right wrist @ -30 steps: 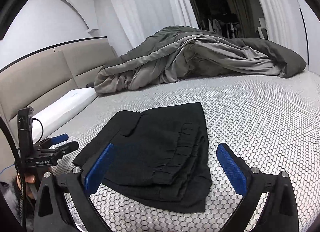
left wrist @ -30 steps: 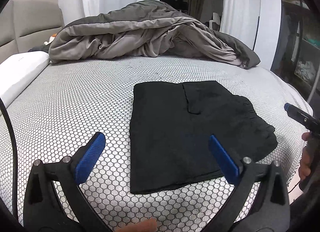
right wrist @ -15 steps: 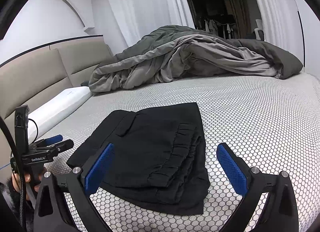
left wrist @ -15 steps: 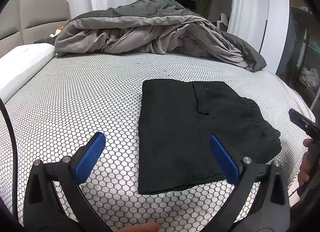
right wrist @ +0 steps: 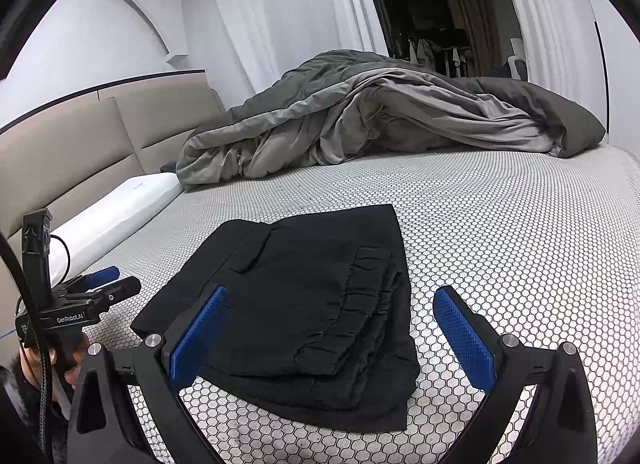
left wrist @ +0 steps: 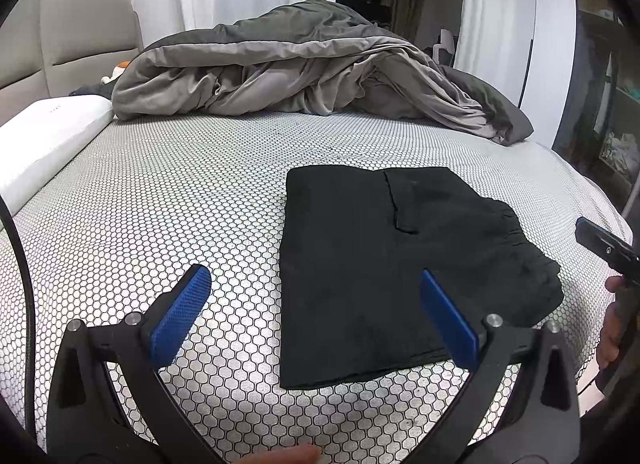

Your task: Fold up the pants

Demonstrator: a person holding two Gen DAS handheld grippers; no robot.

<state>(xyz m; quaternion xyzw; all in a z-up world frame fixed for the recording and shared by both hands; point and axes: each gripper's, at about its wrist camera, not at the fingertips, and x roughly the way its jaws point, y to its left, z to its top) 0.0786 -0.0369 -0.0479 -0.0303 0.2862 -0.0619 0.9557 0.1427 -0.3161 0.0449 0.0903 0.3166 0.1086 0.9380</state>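
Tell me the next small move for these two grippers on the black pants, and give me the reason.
Probably pull both back and stop. The pants already lie on the bed as a compact folded stack, waistband layered on top, edges fairly square. The left gripper and right gripper are both open and hold nothing. At most, the right one might nudge the near corner flatter.

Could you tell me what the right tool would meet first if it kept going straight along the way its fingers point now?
Most likely the folded black pants: they lie on the bed directly ahead of the open right tool, between its fingers. Depth is hard to judge in this fisheye view, so how high it hovers is unclear.
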